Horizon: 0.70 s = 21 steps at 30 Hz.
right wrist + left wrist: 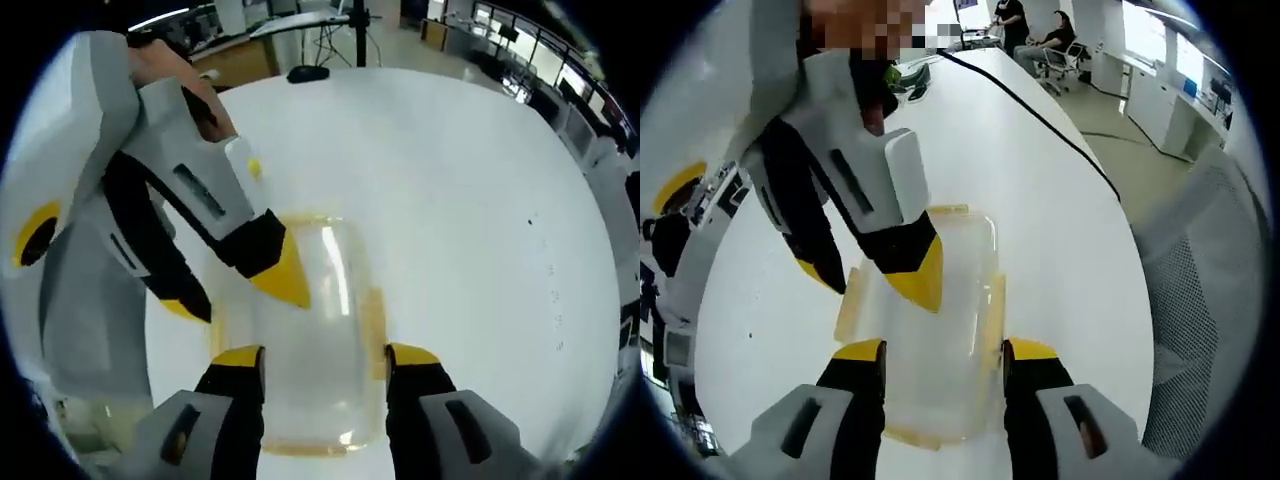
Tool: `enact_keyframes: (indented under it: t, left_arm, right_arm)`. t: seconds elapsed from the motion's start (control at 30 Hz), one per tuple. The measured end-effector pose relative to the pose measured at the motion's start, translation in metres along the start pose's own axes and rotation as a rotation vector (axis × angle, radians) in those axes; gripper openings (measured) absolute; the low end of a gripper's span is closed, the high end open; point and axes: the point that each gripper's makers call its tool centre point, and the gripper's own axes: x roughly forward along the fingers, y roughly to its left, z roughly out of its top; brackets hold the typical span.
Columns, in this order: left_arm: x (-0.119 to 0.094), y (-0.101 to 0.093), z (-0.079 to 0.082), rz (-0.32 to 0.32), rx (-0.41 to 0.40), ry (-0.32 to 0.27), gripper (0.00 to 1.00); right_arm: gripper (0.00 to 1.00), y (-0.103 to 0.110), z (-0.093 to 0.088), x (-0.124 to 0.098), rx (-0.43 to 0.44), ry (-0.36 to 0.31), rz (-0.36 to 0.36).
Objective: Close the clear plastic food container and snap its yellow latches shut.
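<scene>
Currently the clear plastic container [940, 340] is seen lying on the white table [1070, 230], its lid on top and yellow latches [993, 318] visible along its sides. In the left gripper view, the left gripper [943, 352] is held over the near end of the container with its jaws spread wide, one tip at each long side; contact with the latches cannot be told. The right gripper [872, 282] is seen entering from beyond the container, its yellow-tipped jaws parted above the far half of the lid. In the right gripper view, the right gripper [325, 358] likewise straddles the container [315, 340], jaws wide apart, nothing gripped. The left gripper [240, 295] is seen on the container's far side, one tip over the lid. A black cable [1040, 115] is noted on the table beyond the container, and seated people [1050, 45] well apart from it.
</scene>
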Motion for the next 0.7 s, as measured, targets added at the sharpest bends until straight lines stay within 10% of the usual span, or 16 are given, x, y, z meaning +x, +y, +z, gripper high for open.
enact_keyframes:
  t: [0.7]
  left_arm:
    - [-0.008,0.006,-0.002,0.079,0.003,0.052,0.40]
  right_arm:
    - [0.44,0.000,0.013,0.014,-0.070,0.062,0.140]
